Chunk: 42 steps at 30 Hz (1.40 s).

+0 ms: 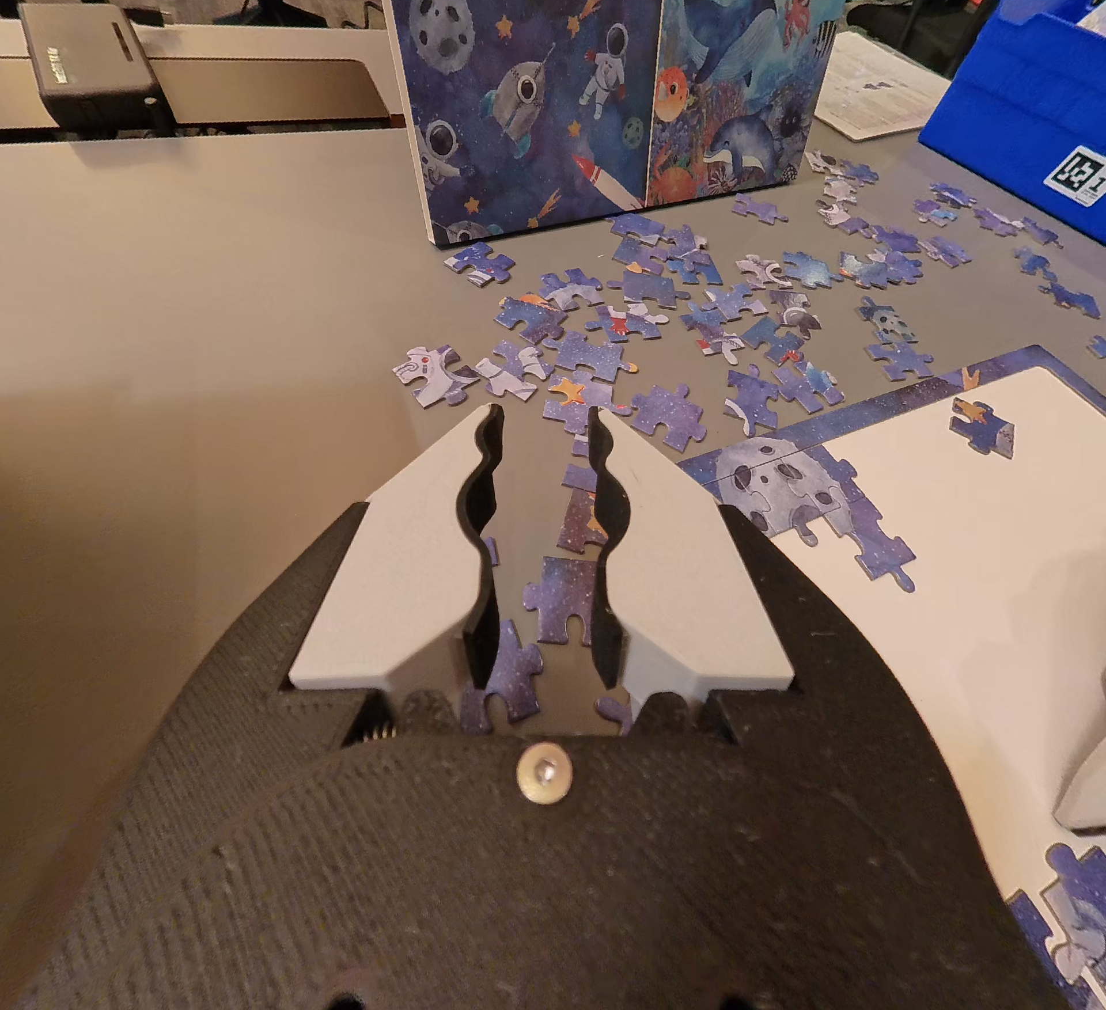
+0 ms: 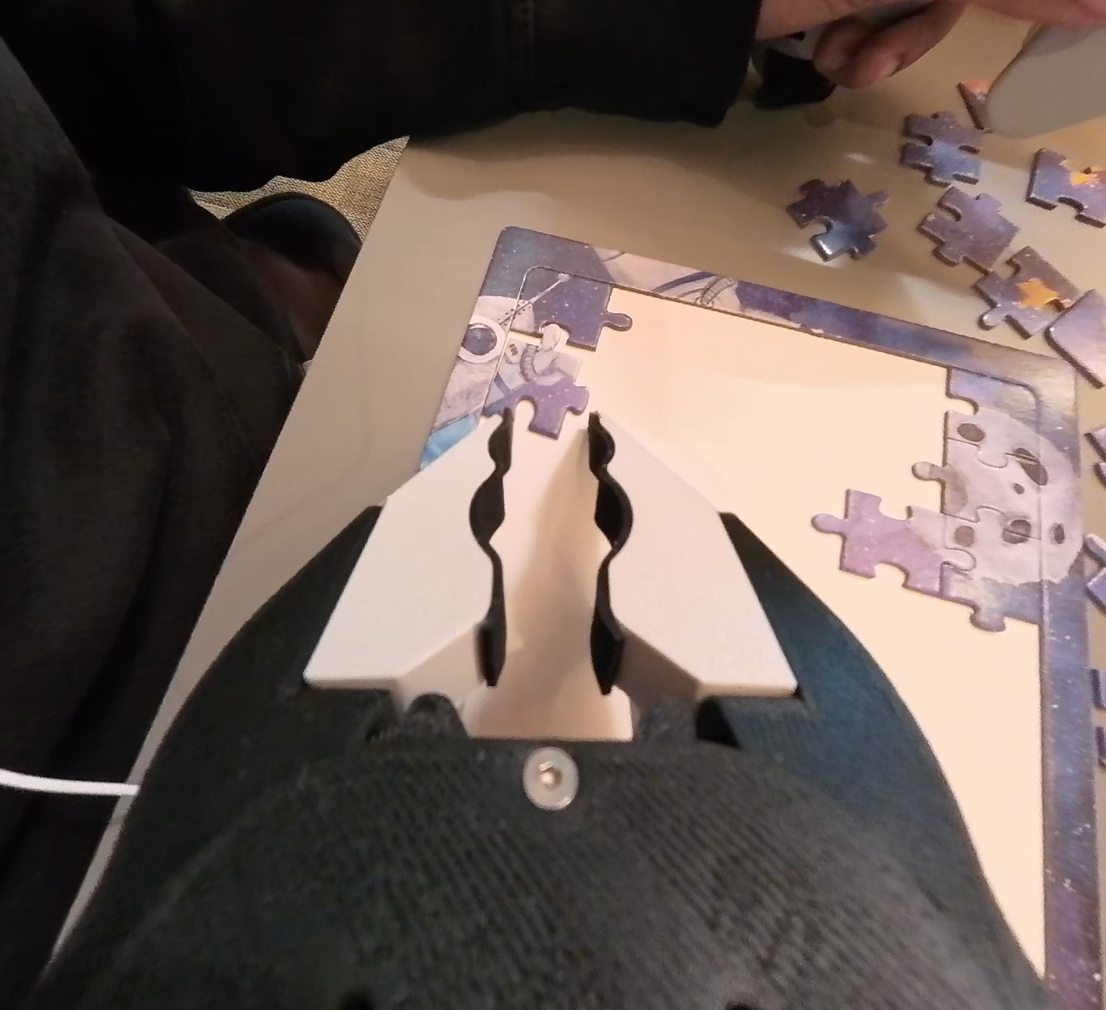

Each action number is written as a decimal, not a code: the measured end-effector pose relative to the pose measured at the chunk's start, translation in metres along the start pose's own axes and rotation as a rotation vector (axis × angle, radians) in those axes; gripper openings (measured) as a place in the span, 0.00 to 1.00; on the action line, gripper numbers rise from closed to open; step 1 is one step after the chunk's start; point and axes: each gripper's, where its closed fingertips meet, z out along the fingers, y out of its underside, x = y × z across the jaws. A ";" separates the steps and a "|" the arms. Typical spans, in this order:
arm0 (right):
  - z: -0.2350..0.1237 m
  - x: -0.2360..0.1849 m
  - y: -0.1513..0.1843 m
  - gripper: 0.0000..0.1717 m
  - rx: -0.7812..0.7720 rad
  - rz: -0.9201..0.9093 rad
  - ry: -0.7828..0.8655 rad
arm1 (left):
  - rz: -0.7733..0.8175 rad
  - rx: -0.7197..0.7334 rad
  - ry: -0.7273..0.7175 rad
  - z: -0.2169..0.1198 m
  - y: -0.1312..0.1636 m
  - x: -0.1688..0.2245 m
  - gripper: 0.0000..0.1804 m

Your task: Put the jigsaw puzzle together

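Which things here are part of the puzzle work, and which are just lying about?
Puzzle work:
- loose pieces
- puzzle tray
- picture box
- left gripper, open over pieces
- right gripper, open over tray

Lying about:
- blue bin
- paper sheet

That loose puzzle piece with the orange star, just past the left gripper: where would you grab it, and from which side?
The star piece lies flat on the grey table, beside other loose pieces. Probably best to come from above, pinching two opposite straight-ish edges rather than a tab. The left gripper is open and empty just short of it; its near edge is free.
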 end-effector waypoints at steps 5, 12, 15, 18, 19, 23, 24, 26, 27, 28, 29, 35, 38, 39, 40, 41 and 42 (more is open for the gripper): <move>0.000 0.000 -0.005 0.17 0.024 0.013 -0.004 | 0.001 -0.001 0.000 0.000 0.000 0.000 0.15; 0.007 -0.005 -0.006 0.20 -0.002 0.012 -0.014 | 0.002 -0.002 -0.002 0.000 0.000 0.000 0.15; 0.006 -0.003 -0.004 0.20 -0.005 0.020 -0.006 | 0.002 -0.001 -0.001 0.000 0.000 0.000 0.15; 0.003 0.004 -0.002 0.20 -0.008 0.032 0.014 | 0.002 -0.001 -0.001 0.000 0.000 0.000 0.15; 0.002 0.006 -0.001 0.20 -0.009 0.035 0.022 | 0.002 -0.001 0.000 0.000 0.000 0.000 0.15; -0.001 0.014 0.004 0.19 -0.026 0.034 0.057 | 0.001 -0.001 0.001 0.000 0.000 0.000 0.15; -0.002 0.014 0.003 0.18 -0.024 0.035 0.059 | 0.001 -0.001 0.002 0.000 0.000 0.000 0.15; -0.001 0.013 0.002 0.18 -0.018 0.036 0.052 | 0.000 -0.001 0.002 0.000 0.000 0.000 0.15; -0.001 0.012 0.002 0.18 -0.017 0.036 0.050 | 0.001 -0.001 0.002 0.000 0.000 0.000 0.15; -0.001 0.012 0.002 0.18 -0.019 0.033 0.050 | 0.001 -0.001 0.002 0.000 0.000 0.000 0.15; 0.000 0.012 0.003 0.18 -0.023 0.031 0.052 | 0.001 -0.001 0.002 0.000 0.000 0.000 0.15; -0.004 0.018 0.006 0.09 -0.038 0.034 0.073 | 0.001 -0.001 0.002 0.000 0.000 0.000 0.15; -0.007 0.021 0.008 0.06 -0.041 0.040 0.086 | 0.001 -0.001 0.001 0.000 0.000 0.000 0.15; -0.008 0.021 0.007 0.06 -0.036 0.041 0.085 | 0.001 0.000 0.001 0.000 0.000 0.000 0.15; -0.008 0.021 0.006 0.07 -0.026 0.045 0.080 | 0.001 0.000 0.001 0.000 0.000 0.000 0.15; -0.008 0.020 0.004 0.08 -0.016 0.049 0.072 | 0.001 -0.001 0.002 0.000 0.000 0.000 0.15; -0.007 0.019 0.003 0.10 -0.009 0.054 0.067 | 0.001 -0.001 0.001 0.000 0.000 0.000 0.15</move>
